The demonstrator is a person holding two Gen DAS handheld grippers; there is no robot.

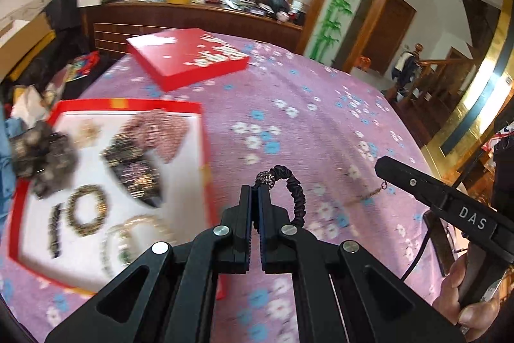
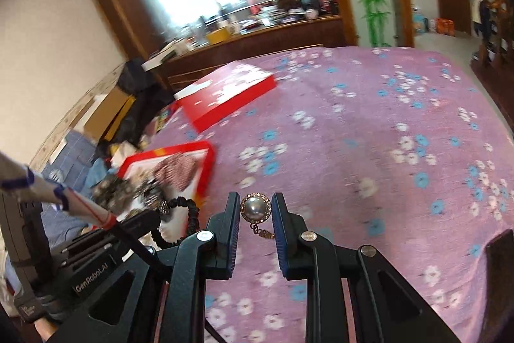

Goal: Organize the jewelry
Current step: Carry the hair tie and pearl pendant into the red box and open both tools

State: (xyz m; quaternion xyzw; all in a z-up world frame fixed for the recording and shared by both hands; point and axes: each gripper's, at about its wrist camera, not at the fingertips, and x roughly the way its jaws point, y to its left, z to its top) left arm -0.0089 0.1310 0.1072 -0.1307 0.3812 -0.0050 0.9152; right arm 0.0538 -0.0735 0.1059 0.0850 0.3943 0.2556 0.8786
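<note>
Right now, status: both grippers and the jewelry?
Left gripper shut on black hair tie. Right gripper closed on pearl brooch. Open red box to the left, partly filled. Nothing in the way.

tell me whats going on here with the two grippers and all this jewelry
A person is sorting jewelry on a purple floral bedspread. The left gripper is shut on a black ruched fabric bracelet with a sparkly bead, held up beside the open red tray with a white lining that already holds several pieces. The right gripper grips a round pearl pendant with a gold rim.
</note>
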